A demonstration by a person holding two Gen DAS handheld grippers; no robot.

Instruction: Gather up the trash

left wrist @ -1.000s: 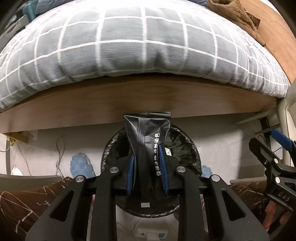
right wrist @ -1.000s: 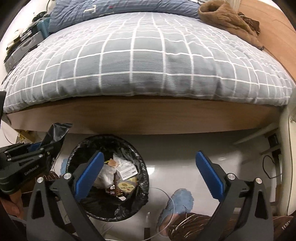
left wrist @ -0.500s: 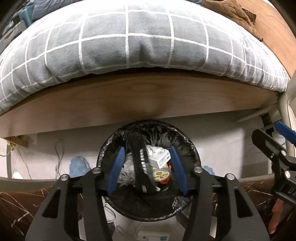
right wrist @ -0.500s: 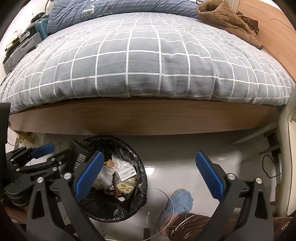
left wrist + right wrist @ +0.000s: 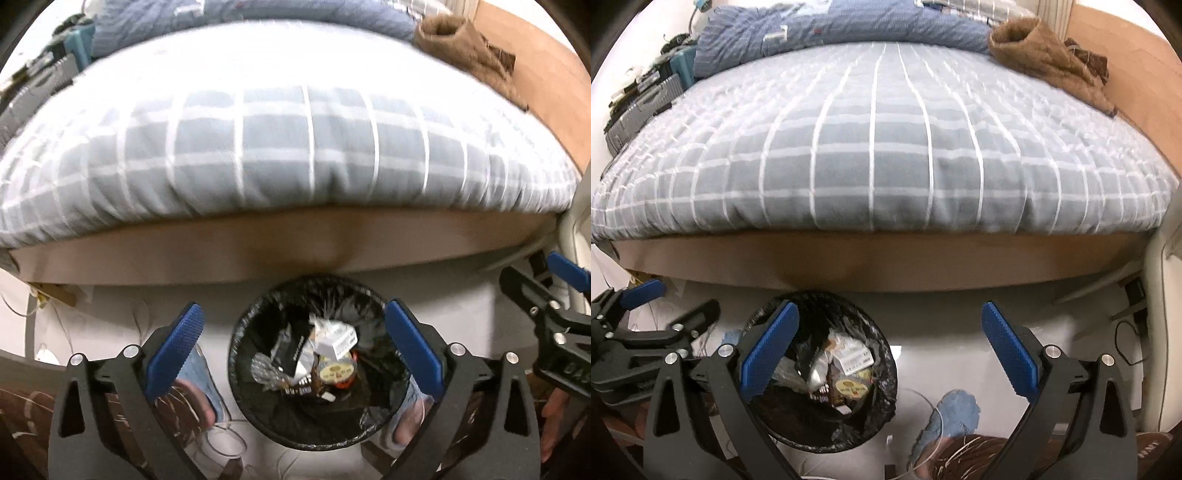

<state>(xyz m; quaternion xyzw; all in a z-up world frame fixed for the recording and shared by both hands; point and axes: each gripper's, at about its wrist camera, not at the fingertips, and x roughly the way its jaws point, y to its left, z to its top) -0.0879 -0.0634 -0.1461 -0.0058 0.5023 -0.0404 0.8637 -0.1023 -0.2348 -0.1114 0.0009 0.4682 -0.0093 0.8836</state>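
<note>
A round bin with a black liner [image 5: 240,391] stands on the pale floor in front of the bed. It holds several bits of trash: a black packet [image 5: 291,350], a white box [image 5: 338,341] and a round lid. My left gripper [image 5: 293,314] hangs above the bin, its jaws opening wide with nothing between the blue pads [image 5: 173,350]. Seen from the right wrist, the bin [image 5: 849,306] sits low and left, partly behind one finger. My right gripper [image 5: 889,310] is open and empty, just right of the bin. The left gripper [image 5: 646,332] shows at that view's left edge.
A bed with a grey checked duvet [image 5: 879,166] and a wooden side board [image 5: 886,266] rises just behind the bin. Feet in blue slippers [image 5: 953,413] stand beside the bin, with thin white cables [image 5: 221,443] on the floor. A brown garment [image 5: 1045,62] lies on the bed's far right.
My left gripper let go of the black packet, which dropped into the bin, and its jaws spread wide. Both grippers rose a little, so more of the bed shows.
</note>
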